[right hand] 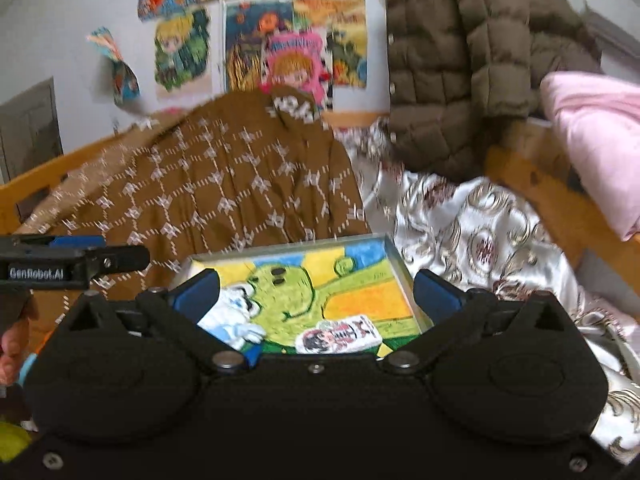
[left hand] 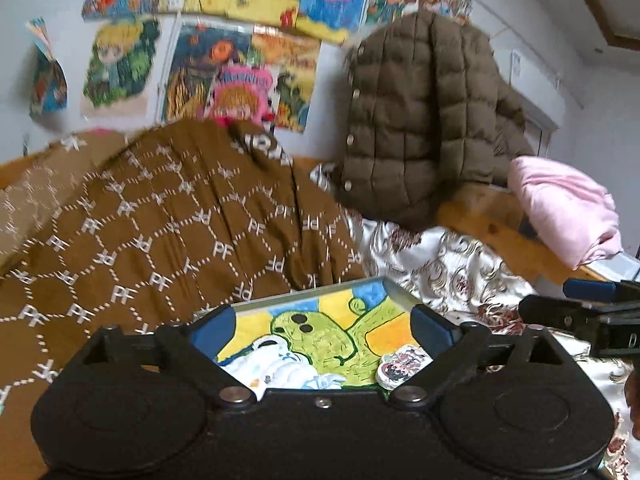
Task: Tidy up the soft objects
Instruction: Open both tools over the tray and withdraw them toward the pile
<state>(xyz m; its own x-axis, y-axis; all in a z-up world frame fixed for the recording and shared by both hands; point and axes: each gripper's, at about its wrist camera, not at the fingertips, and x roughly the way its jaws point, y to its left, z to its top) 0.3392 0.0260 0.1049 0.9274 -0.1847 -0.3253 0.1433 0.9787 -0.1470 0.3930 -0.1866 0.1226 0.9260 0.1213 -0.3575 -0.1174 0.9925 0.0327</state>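
- The framed picture (left hand: 316, 336) lay flat on the bed, and both grippers hung just over its near edge; the left gripper (left hand: 322, 326) and right gripper (right hand: 316, 294) each had their jaws spread wide, holding nothing.
- The brown patterned quilt (left hand: 160, 220) was heaped beyond and left of the framed picture, its long axis running left to right, so the left gripper was likely nearer.
- It looked thick, limp and creased, printed with white lattice and letters.
- The brown puffer jacket (left hand: 420, 120) hung beyond and right of the picture; the pink blanket (left hand: 568, 208) sat further right on the wooden bed rail (left hand: 480, 220).
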